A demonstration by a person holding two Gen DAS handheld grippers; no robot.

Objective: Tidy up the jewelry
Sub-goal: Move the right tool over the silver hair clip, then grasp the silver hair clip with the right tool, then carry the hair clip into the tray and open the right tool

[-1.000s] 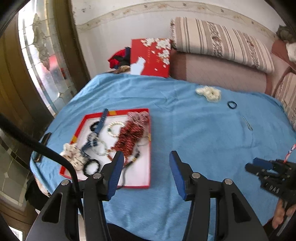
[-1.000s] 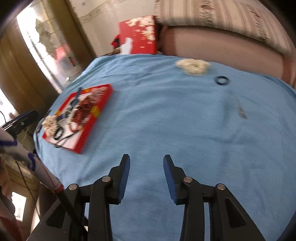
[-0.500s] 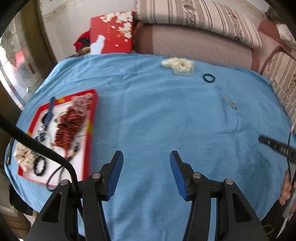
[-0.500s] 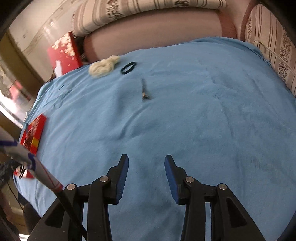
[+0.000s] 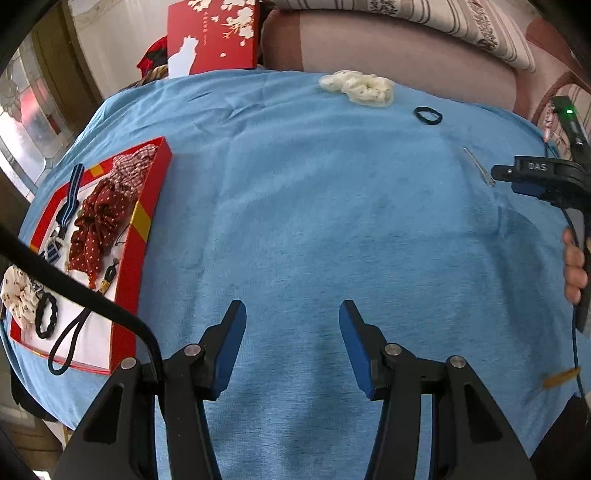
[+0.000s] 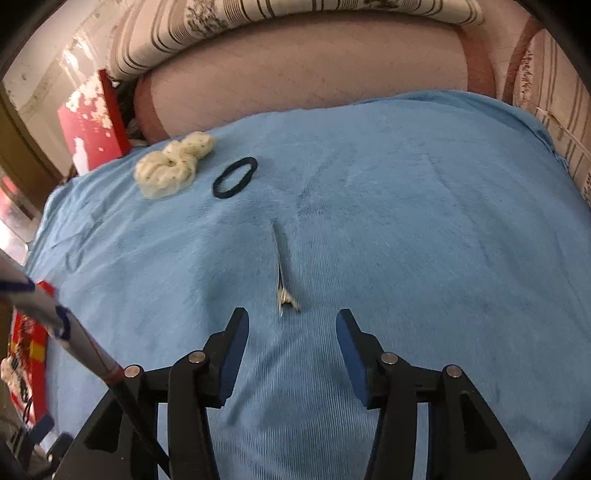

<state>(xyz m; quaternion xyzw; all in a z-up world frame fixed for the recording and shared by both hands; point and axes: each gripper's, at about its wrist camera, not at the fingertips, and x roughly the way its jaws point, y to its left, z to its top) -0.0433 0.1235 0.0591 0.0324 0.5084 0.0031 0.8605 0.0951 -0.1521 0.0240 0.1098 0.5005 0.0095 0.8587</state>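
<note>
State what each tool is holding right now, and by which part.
Nothing is held. The left tool is open over bare blue cloth. The right tool is open too, with the silver hair clip lying on the cloth just ahead of its fingertips, ungripped.

On the bed cover [image 5: 314, 206] a tray [image 5: 144, 229] lies at the left, holding scrunchies [image 5: 99, 225], a hair tie [image 5: 46, 314] and a cord loop [image 5: 70, 339]. At the far edge lies a scrunchie [image 6: 173, 166], with a hair band [image 6: 234, 177] just to its right. A hair clip [image 6: 282, 273] lies nearer, apart from both, just ahead of the right tool [image 6: 290, 321]. A gift box [image 5: 212, 35] stands behind the bed's far left corner, beside a bolster [image 6: 317, 62]
</note>
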